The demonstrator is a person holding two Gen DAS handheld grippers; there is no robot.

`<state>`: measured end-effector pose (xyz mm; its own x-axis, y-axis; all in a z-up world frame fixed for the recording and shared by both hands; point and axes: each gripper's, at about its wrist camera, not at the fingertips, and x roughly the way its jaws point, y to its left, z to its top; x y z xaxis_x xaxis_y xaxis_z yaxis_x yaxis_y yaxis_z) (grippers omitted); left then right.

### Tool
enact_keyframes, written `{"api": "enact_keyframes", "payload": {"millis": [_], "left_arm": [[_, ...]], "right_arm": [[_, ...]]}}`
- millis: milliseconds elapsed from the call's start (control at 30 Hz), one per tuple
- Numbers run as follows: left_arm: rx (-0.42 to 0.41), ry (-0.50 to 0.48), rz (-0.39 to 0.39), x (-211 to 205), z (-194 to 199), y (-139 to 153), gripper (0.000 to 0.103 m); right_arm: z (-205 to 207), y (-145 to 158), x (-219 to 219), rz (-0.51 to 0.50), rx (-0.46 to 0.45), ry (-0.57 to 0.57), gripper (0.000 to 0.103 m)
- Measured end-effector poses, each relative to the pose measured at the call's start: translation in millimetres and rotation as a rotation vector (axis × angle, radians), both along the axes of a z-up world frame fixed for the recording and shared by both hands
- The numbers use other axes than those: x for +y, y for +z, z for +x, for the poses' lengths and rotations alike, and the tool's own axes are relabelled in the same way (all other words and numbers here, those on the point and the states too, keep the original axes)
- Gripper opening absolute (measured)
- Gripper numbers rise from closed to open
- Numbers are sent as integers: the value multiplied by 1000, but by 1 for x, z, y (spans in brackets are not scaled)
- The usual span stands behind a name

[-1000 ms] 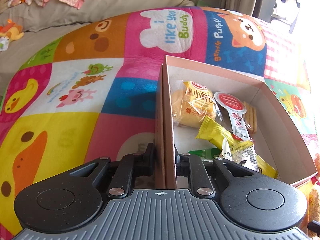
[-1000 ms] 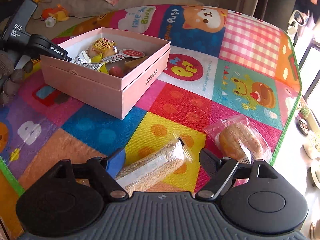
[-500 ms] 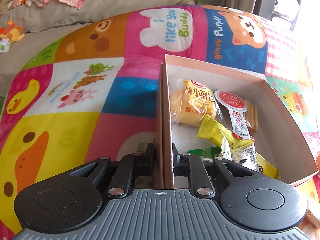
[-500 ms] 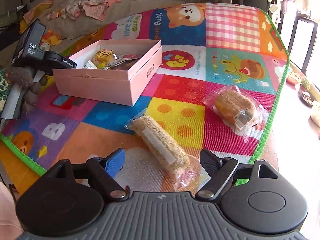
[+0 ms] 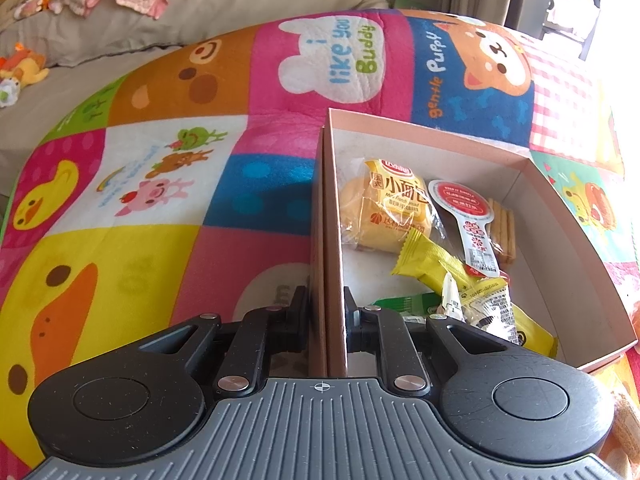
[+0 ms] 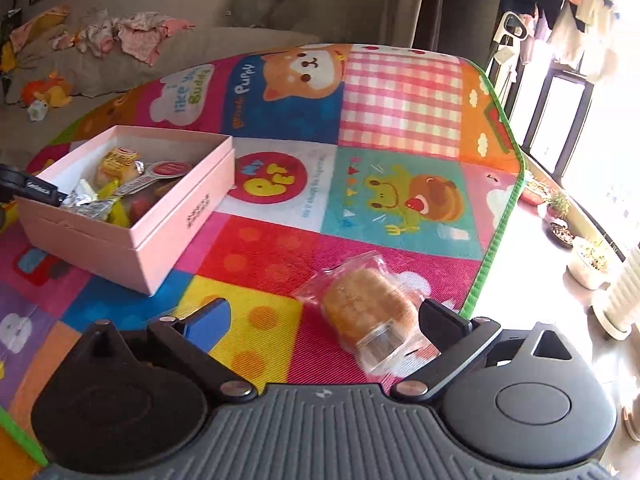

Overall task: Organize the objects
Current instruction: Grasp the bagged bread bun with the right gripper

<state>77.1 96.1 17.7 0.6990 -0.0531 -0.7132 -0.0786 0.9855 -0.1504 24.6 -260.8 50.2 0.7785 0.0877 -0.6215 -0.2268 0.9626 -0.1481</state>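
Observation:
A pink box [image 5: 576,240] sits on the colourful play mat and holds several snack packets, among them a yellow bread pack [image 5: 390,208]. My left gripper [image 5: 326,308] is shut on the box's near left wall. The box also shows in the right wrist view [image 6: 132,240] at the left. My right gripper [image 6: 320,320] is open and empty, low over the mat. A clear-wrapped bun [image 6: 372,316] lies between its fingers, close to the right finger [image 6: 440,320].
The mat's green edge [image 6: 500,216] runs on the right, with bare floor and potted plants [image 6: 584,260] beyond. A grey sofa with clothes [image 6: 132,36] and toys stands at the back.
My right gripper has swung right, from over the long seeded bar to over the wrapped bun; the bar is out of view. The left gripper still holds the box wall.

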Motion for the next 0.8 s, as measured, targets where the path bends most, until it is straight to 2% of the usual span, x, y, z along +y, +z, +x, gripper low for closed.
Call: {"api": "enact_keyframes", "payload": {"millis": [167,233,367,400,433,467,533,667,800], "left_arm": [[7,-5,6,-1,1,1,17],[11,-5,4,0,2,2,17],[19,-10,8,1,3,2,17],[20,-11,10,1,3,2,17],[22,-13,11,1,4,2,17],[22,-14,11,1,4,2,17],[20,-15,7,2,3,2,17],[18,-15,8,2,3,1,17],[12,-18,20,0,2,1,18]], "right_arm": [[49,-30,-4,-151,40,47,103],[60,-39,-5,-157,65,48,103],[63,-43,-6,-100,112,31,79],[60,-41,-5,-94,110,14,75],[55,-39,-4,-91,112,2,65],[51,-35,-3,-85,121,-15,63],[40,-28,-4,-52,144,-40,61],[-2,-9,6,-35,127,-42,59],[-50,11,28,11,127,23,59]]}}
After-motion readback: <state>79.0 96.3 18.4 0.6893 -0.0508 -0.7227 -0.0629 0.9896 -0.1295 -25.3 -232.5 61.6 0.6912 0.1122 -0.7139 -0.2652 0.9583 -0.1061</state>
